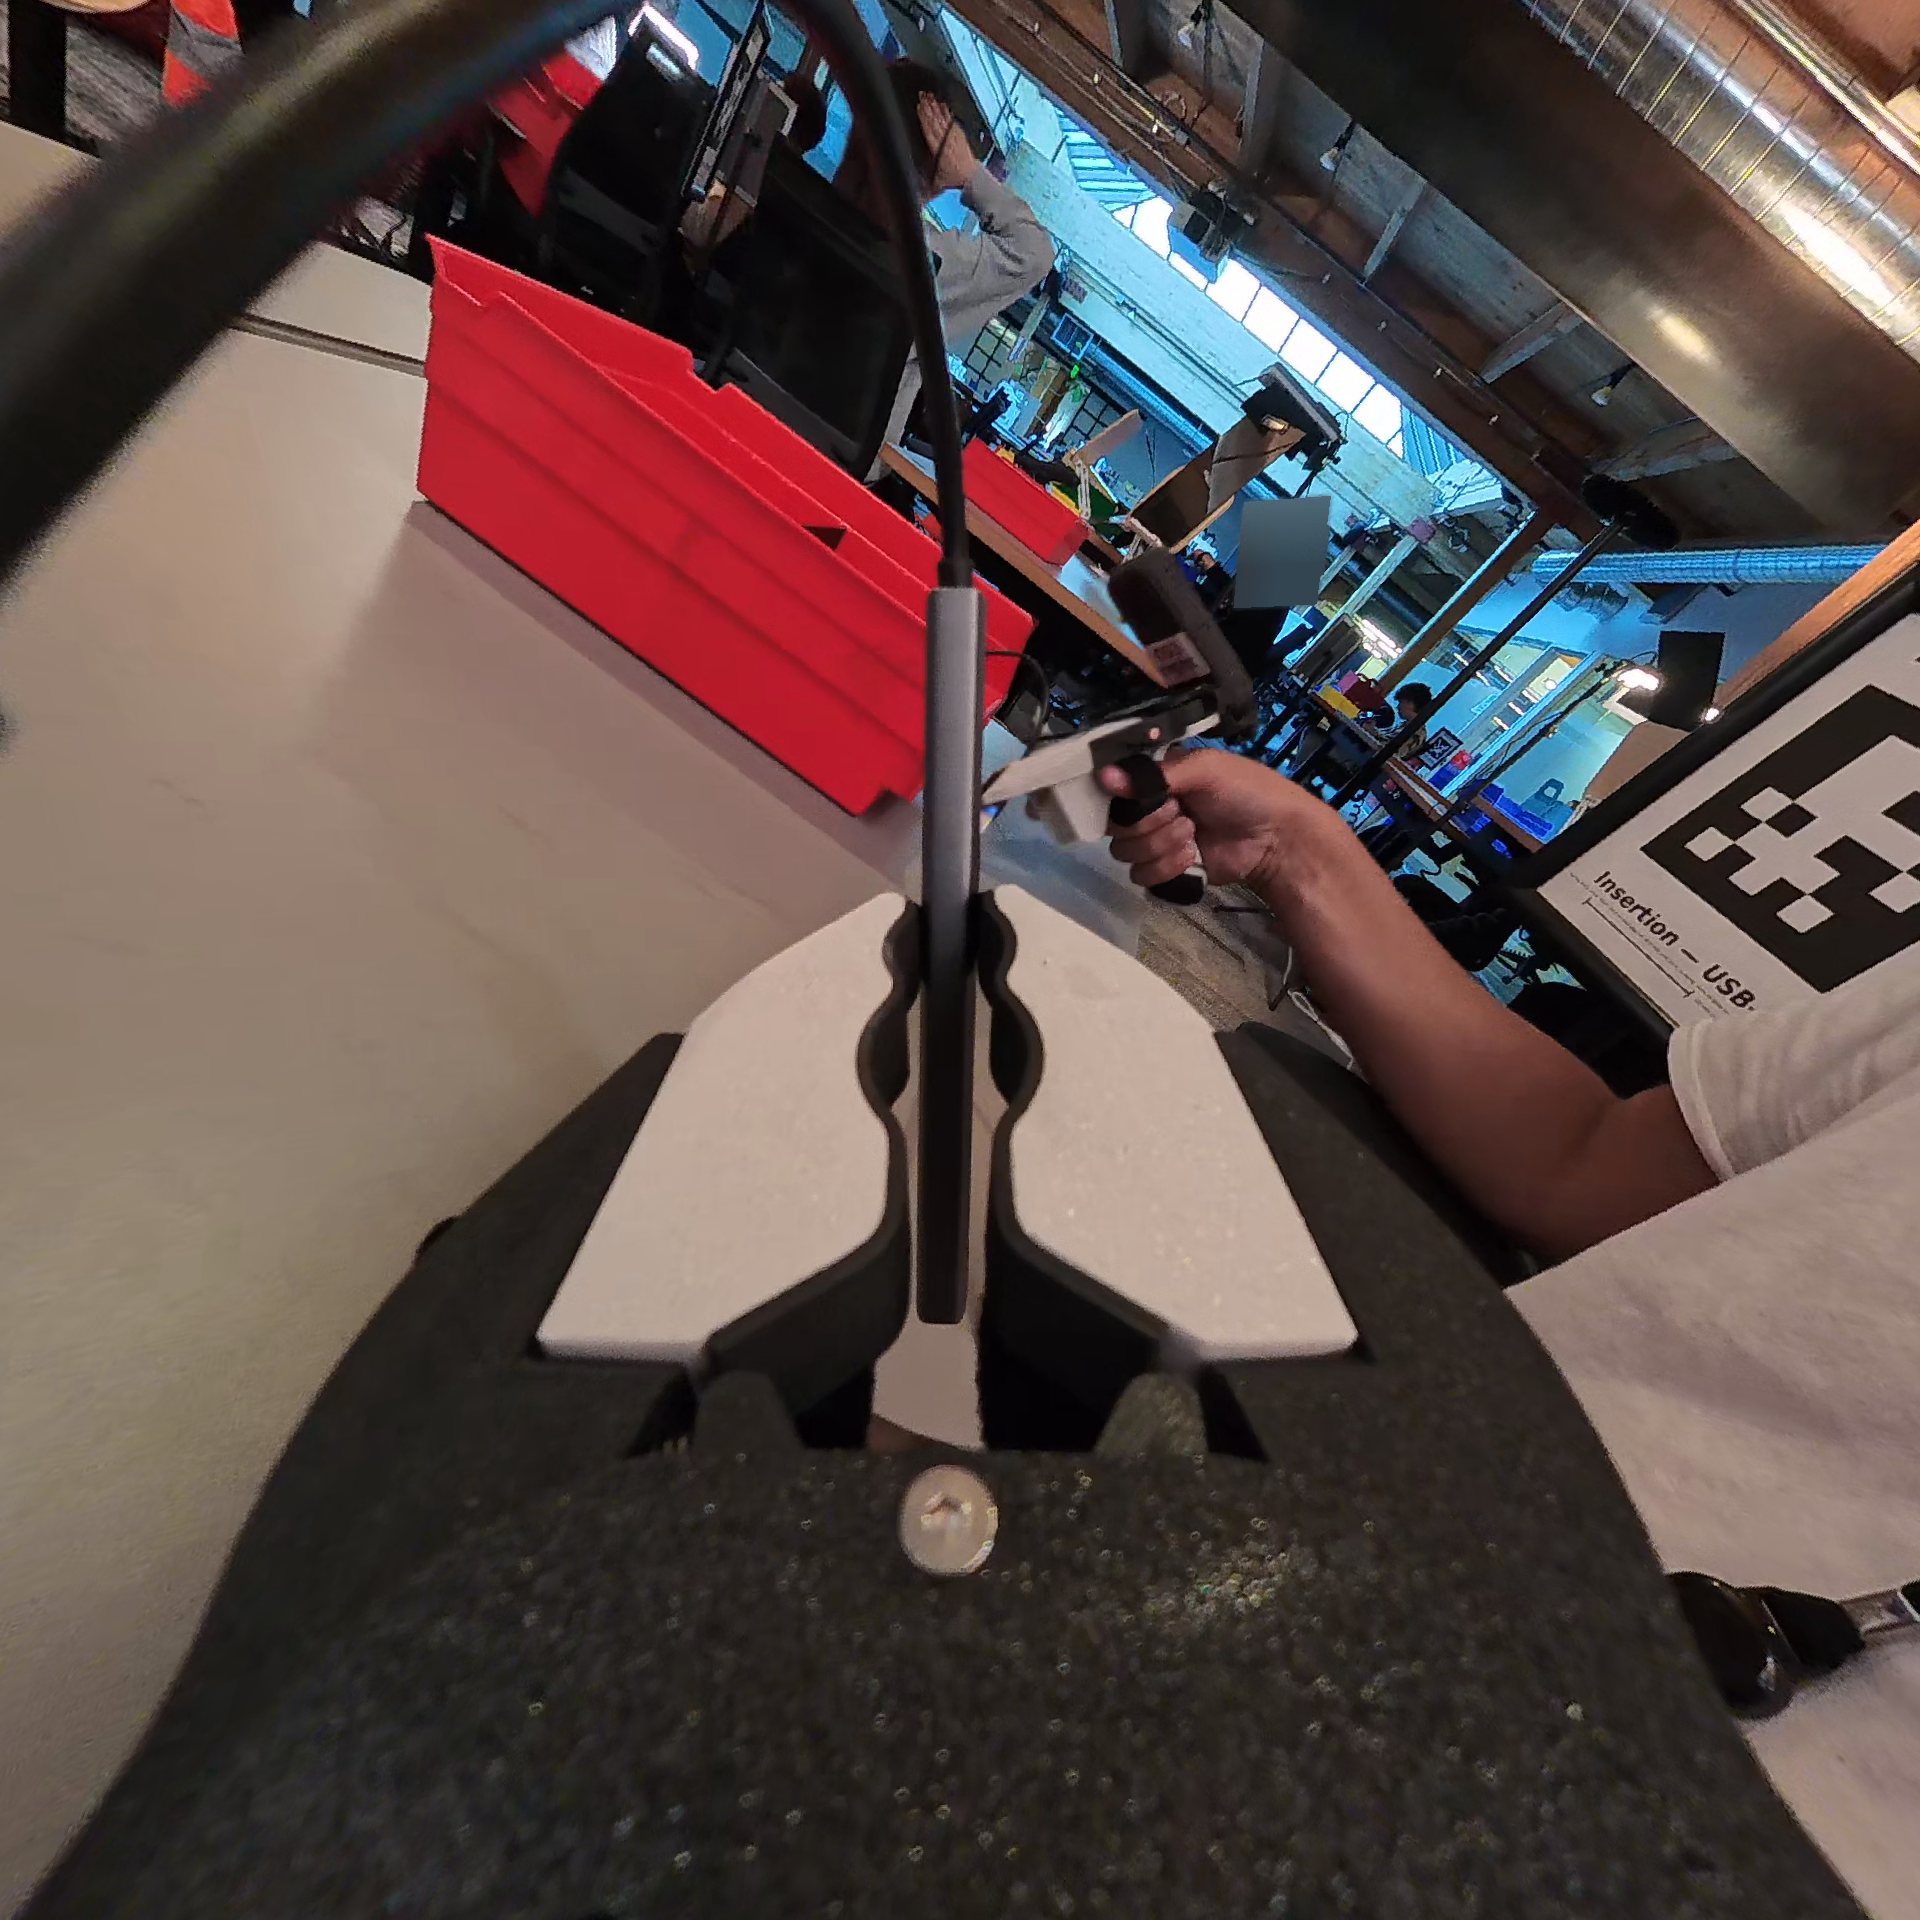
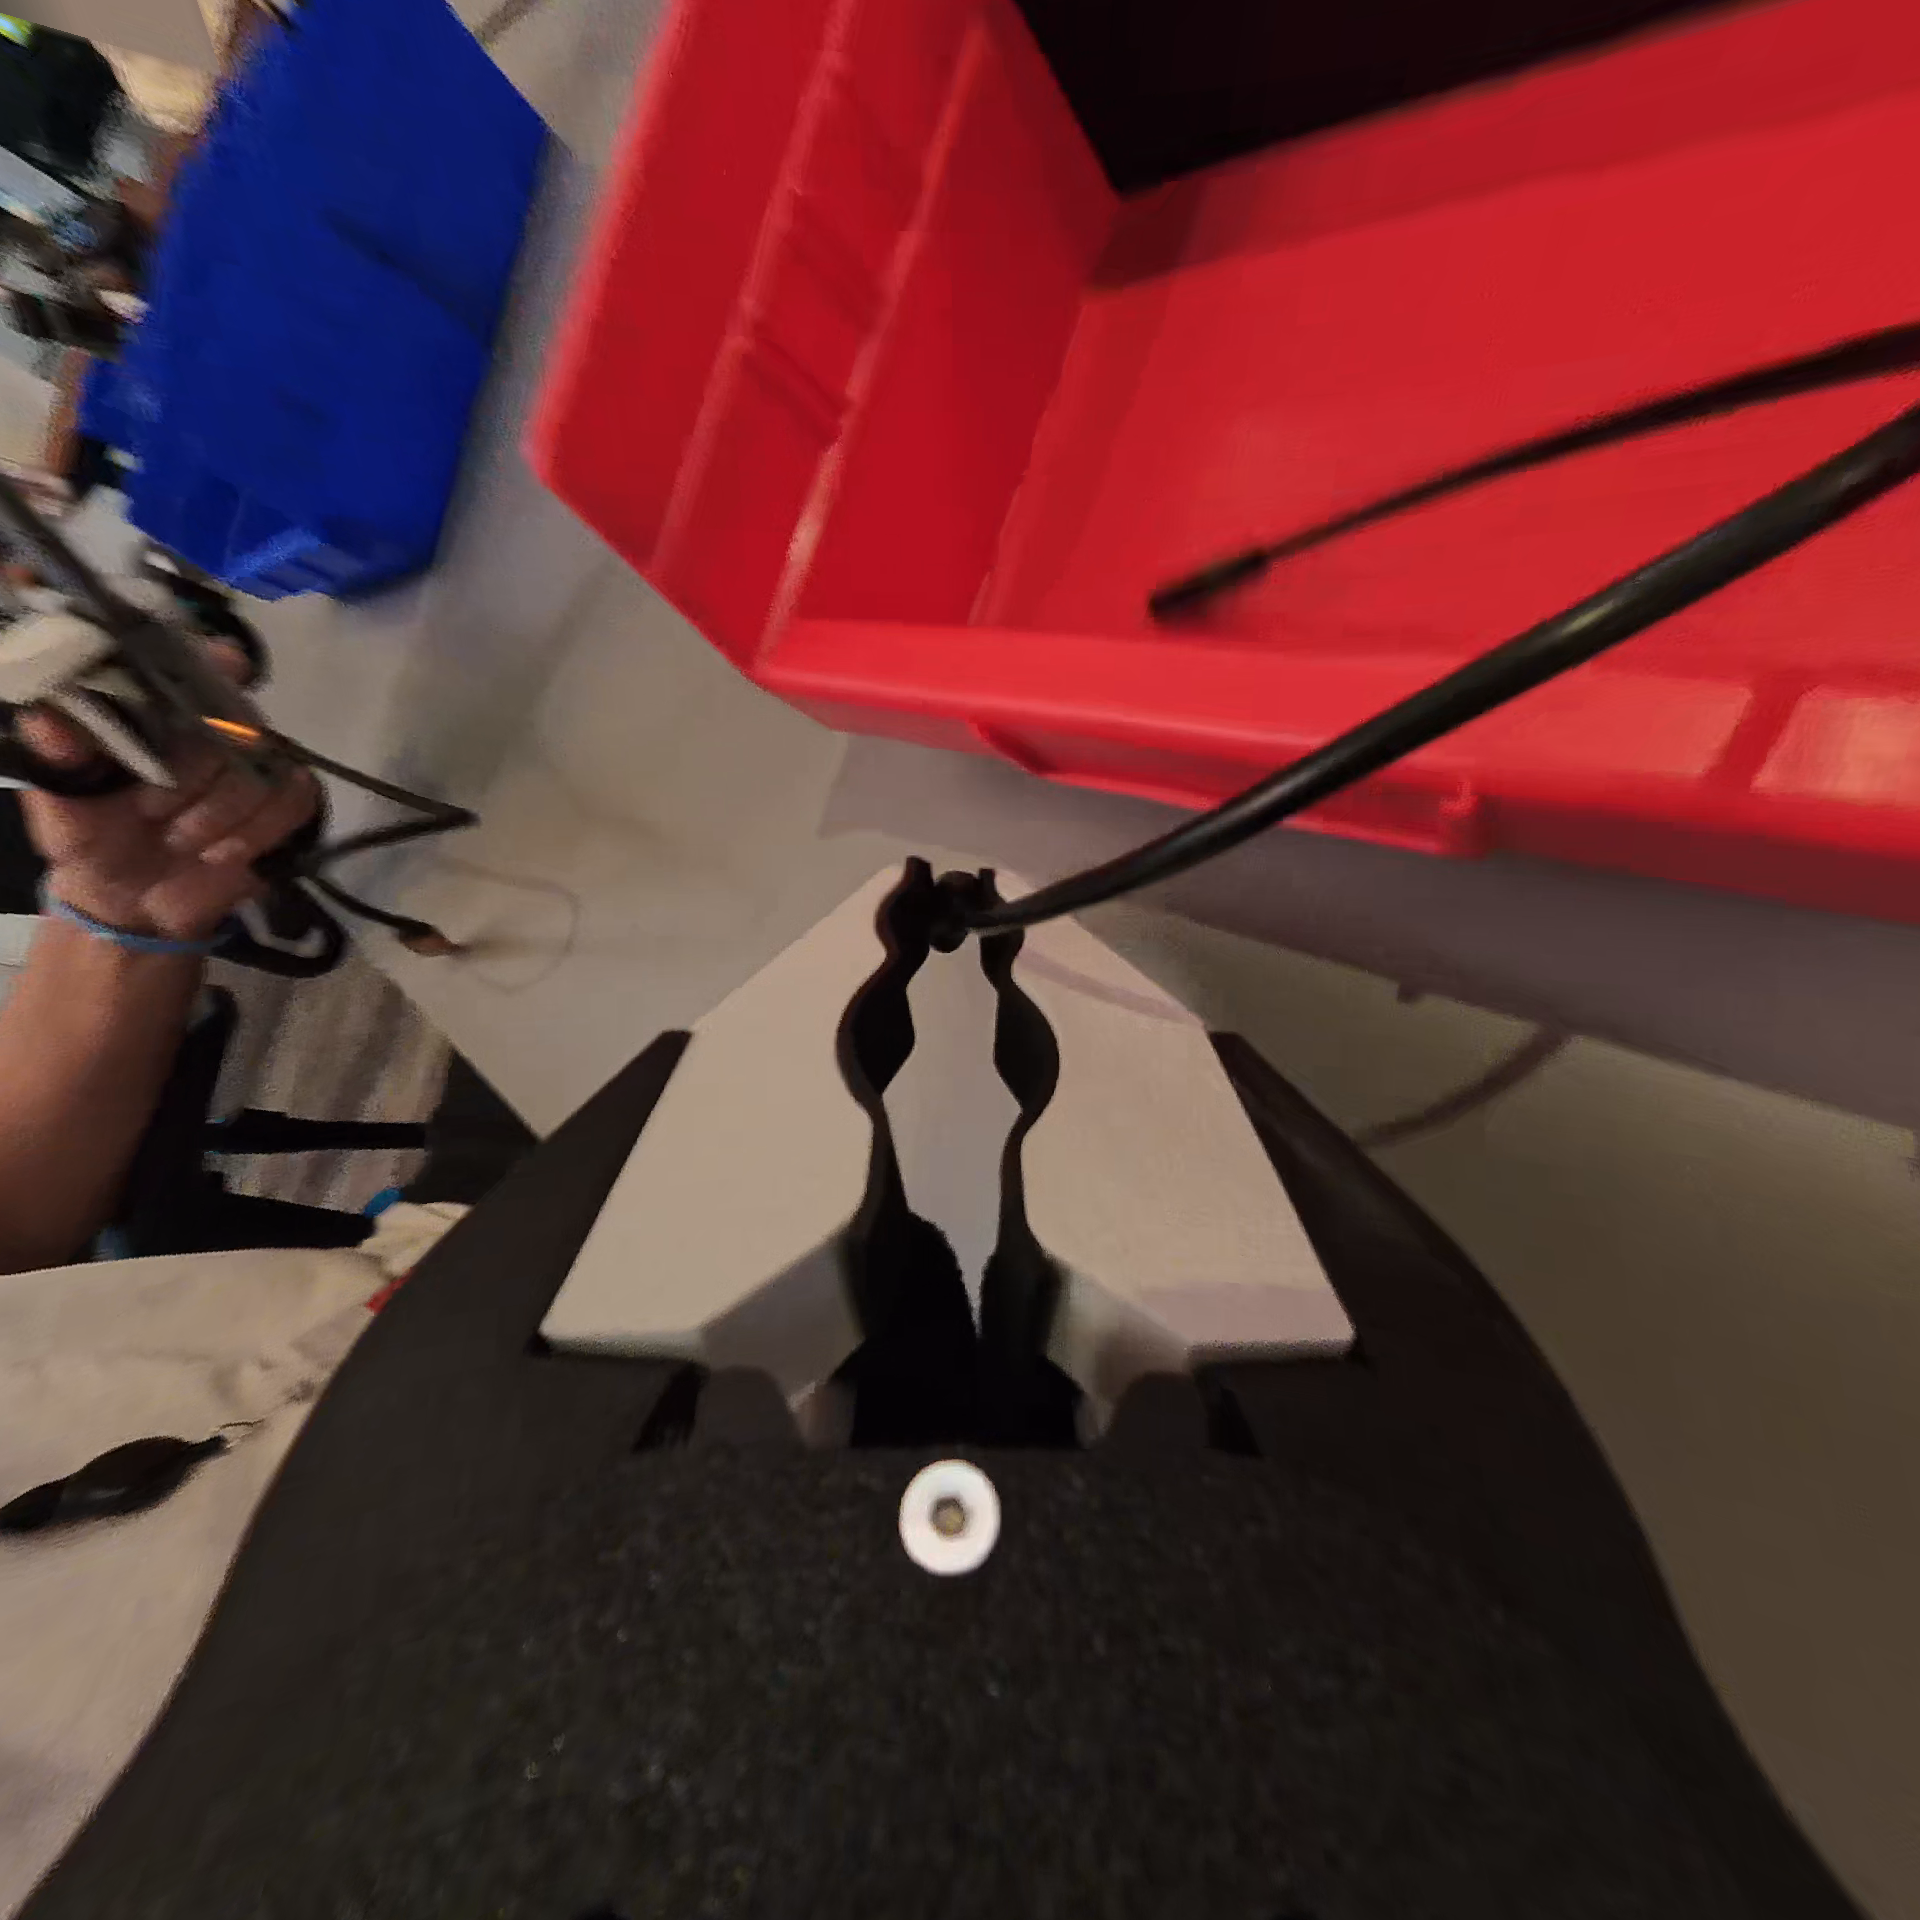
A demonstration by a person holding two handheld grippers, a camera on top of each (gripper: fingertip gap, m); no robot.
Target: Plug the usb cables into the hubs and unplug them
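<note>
My left gripper (image 1: pixel 945 925) is shut on a slim grey USB hub (image 1: pixel 951 790), held edge-on and upright between the pads; the hub's black cord (image 1: pixel 914 239) arcs up and over to the upper left. My right gripper (image 2: pixel 951 899) is shut at its fingertips on the end of a black USB cable (image 2: pixel 1455 686), which trails off to the upper right over the red bin. The plug itself is hidden in the pads. The right gripper (image 1: pixel 1081 779) in a hand also shows in the left wrist view, just right of the hub.
A red bin (image 1: pixel 665 530) stands on the white table (image 1: pixel 208 831); it fills the upper right of the right wrist view (image 2: pixel 1299 416) with another black cable inside. A blue bin (image 2: pixel 312 343) stands to its left. A marker board (image 1: pixel 1787 831) leans at right. The left gripper's tips are roughly 30 cm from the right gripper's.
</note>
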